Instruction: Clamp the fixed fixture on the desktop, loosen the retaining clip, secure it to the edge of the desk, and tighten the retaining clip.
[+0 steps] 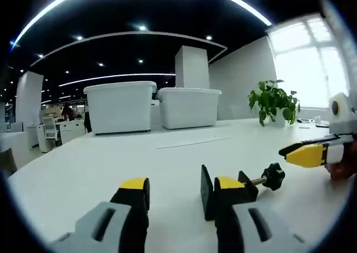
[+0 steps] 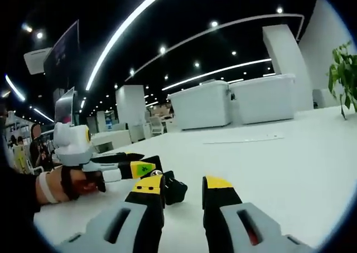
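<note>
The black clamp fixture [image 1: 231,191] lies on the white desk [image 1: 111,158] in the left gripper view, its flat plate standing on edge to the left and its screw with a black knob [image 1: 273,176] pointing right. It sits just ahead of the left hand-held gripper [image 1: 181,187], right at that gripper's right-hand jaw tip; whether the jaw touches it I cannot tell. The jaws stand wide apart with bare desk between them. The right hand-held gripper [image 1: 304,154] comes in from the right edge, its yellow tip close to the knob but apart from it. In the right gripper view, the right hand-held gripper [image 2: 184,185] also has its jaws parted and empty, and the fixture's black knob [image 2: 173,189] peeks out just beyond the left-hand jaw tip. The left hand-held gripper [image 2: 131,165] reaches in from the left, held by a person's hand [image 2: 78,185] with a white wristband. Farther back on the desk stand two white lidded bins [image 1: 120,105] side by side, a flat white strip [image 1: 192,140] lying before them, and a potted green plant [image 1: 273,101] near the bright window [image 1: 307,69]. Nothing lies between the grippers and the fixture.
</note>
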Motion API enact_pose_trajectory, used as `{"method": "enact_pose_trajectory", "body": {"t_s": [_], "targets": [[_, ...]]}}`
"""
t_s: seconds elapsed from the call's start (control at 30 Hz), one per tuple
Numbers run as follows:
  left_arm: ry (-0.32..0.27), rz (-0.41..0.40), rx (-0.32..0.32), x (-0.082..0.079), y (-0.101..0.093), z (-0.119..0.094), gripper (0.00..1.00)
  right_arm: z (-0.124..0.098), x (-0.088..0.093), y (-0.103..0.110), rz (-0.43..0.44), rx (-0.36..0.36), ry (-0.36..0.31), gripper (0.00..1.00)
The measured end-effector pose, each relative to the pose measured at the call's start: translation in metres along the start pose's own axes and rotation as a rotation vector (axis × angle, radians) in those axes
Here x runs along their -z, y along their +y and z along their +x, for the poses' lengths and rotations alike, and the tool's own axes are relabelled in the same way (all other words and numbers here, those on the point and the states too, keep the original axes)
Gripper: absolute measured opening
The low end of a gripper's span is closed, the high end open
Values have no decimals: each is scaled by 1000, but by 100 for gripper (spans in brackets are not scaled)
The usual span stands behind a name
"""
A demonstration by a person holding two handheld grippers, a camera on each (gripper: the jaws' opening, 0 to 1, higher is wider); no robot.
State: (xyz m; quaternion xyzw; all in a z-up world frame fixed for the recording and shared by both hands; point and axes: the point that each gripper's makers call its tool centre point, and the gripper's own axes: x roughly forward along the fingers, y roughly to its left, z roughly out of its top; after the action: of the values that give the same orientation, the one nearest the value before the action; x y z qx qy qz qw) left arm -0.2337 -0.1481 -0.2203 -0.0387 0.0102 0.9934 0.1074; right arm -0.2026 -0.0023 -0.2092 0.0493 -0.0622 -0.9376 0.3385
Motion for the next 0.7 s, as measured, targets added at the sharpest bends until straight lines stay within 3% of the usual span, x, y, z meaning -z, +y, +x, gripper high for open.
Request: {"method": "enact_pose_trajectory", "body": {"t_s": [0.2, 0.33, 0.5, 0.7], "targets": [[-12, 9, 12, -2, -7, -2, 38, 0, -1, 1, -12, -4, 0, 26], [-13, 7, 38, -3, -13, 0, 29, 1, 0, 0, -7, -4, 1, 26], [-14, -13, 52, -2, -15, -2, 28, 1, 0, -1, -2, -4, 3, 26], [8, -5, 100, 3, -27, -2, 13, 2, -1, 0, 2, -13, 3, 26]]}}
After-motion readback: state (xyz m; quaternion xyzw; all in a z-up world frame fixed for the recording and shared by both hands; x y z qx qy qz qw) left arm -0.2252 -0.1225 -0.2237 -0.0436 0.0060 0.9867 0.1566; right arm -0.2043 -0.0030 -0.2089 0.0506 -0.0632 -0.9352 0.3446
